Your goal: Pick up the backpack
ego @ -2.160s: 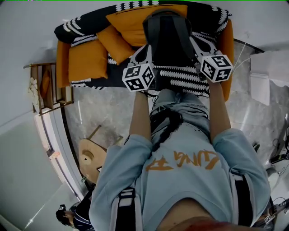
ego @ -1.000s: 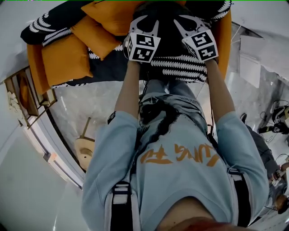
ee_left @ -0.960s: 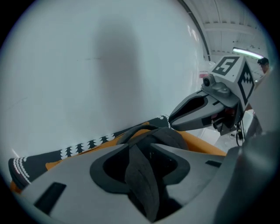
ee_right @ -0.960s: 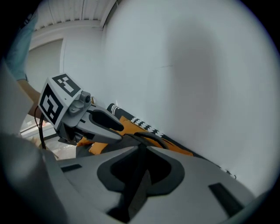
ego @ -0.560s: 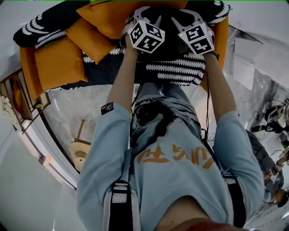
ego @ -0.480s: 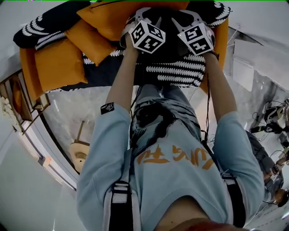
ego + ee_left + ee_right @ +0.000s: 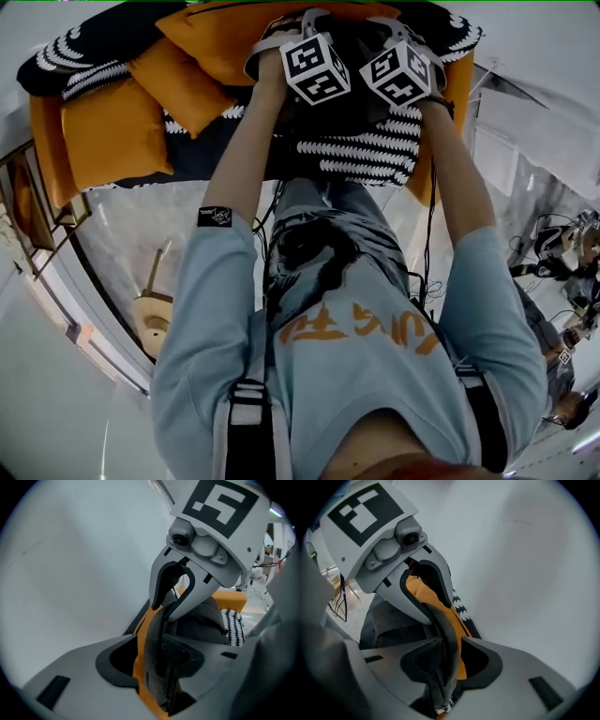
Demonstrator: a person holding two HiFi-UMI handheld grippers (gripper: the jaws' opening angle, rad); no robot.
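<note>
Backpack [image 7: 354,47], dark grey, sits on the seat of the sofa [image 7: 459,84], between the two grippers. The head view shows only the marker cubes and white arms of the left gripper [image 7: 281,30] and right gripper [image 7: 405,36] reaching in over the sofa's front edge; it does not show how their jaws stand.

The left gripper view does. Its jaws have just been opening and now stand wide. A grey shoulder strap [image 7: 152,641] hangs between them, with a gap on one side through which an orange cushion [image 7: 139,672] shows, so nothing is clamped. The right gripper view shows much the same: jaws apart, a second strap [image 7: 446,639] lying between them against one jaw, orange showing past it. Each gripper view also catches the opposite gripper just beyond, and the white wall [image 7: 70,550] rising close behind the sofa's back.

That wall closes the sofa in from behind, and the sofa's orange arms close its two ends. In front of the sofa the person's legs stand right at its edge, with marble floor [image 7: 141,234] stretching away on the person's left.

A black-and-white blanket [image 7: 361,155] drapes the sofa's seat and front under the backpack. Loose cushions [image 7: 112,131] fill the sofa's other half. A wooden stool [image 7: 150,314] stands on the floor well apart from the sofa, a shelf [image 7: 23,202] stands past its left end, and cables [image 7: 562,253] lie past its right end.
</note>
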